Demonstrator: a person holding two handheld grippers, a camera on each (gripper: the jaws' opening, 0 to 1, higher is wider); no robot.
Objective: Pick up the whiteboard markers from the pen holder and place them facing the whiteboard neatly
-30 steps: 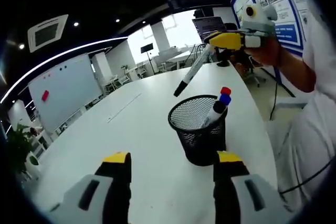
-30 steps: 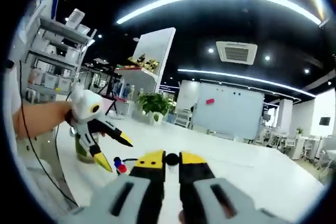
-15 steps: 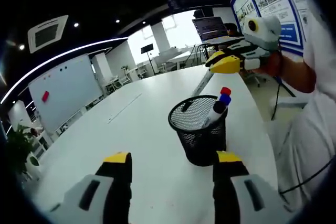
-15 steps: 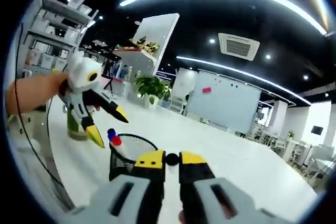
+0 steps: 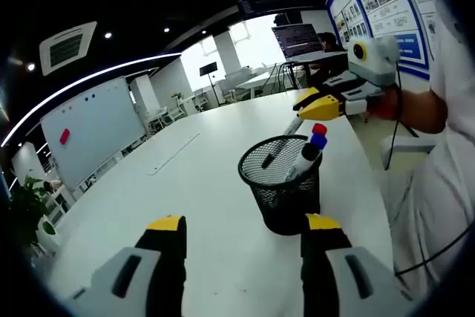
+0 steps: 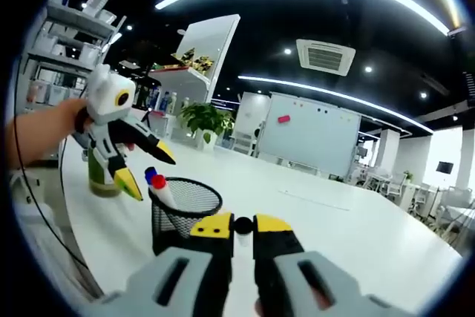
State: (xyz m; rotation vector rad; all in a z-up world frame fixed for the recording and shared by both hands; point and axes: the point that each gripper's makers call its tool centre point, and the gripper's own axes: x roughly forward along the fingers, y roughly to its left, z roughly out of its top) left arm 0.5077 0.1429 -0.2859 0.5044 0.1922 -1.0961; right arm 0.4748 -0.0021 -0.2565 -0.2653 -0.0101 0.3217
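Right gripper (image 5: pixel 320 106) clamped on a white black-capped marker (image 5: pixel 280 144) | marker has dropped from above, tip now inside the black mesh pen holder (image 5: pixel 280 193) beside red- and blue-capped markers (image 5: pixel 309 148) | looks like a re-grip, not placement | left gripper (image 5: pixel 241 239) wide open, idle.
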